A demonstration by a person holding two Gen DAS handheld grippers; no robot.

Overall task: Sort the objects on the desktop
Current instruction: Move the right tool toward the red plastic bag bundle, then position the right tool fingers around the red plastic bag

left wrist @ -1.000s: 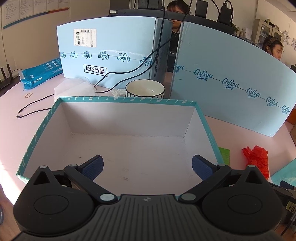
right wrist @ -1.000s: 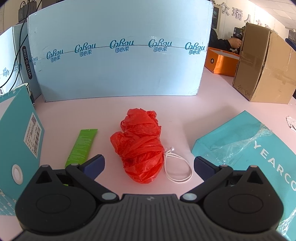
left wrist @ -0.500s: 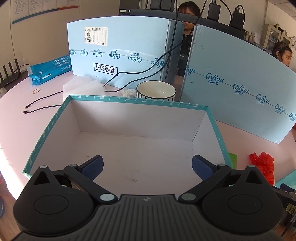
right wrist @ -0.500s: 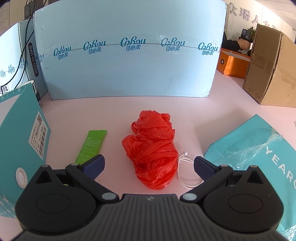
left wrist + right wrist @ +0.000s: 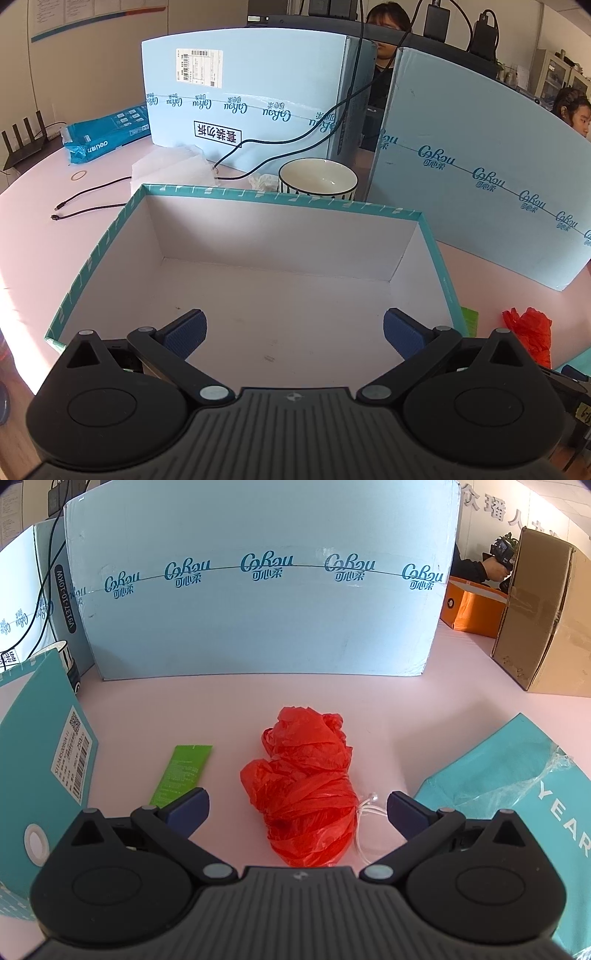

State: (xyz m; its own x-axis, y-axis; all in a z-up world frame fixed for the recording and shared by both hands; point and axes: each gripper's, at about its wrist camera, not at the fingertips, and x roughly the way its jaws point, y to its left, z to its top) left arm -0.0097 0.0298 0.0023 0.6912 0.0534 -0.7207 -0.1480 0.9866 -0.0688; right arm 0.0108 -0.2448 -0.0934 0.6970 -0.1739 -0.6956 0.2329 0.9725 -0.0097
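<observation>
In the left wrist view, the left tool [image 5: 294, 334] stood wide open and held nothing, above the open teal-rimmed box [image 5: 280, 197] on the pink worktop [image 5: 33, 236]. A striped bowl [image 5: 317, 181] stood just behind the box at 12 o'clock.

In the right wrist view, the right tool [image 5: 297, 810] was also wide open and empty. The red plastic bag [image 5: 306, 786] lay between its fingers. A green sachet [image 5: 183, 773] lay at 10 o'clock, a white string [image 5: 364, 827] touching the bag at 3 o'clock.

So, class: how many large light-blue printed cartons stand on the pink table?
2 in view. One carton stands behind the bowl, bearing a shipping label. The other carton stands right of the bowl, behind the red bag. Others may be hidden.
</observation>
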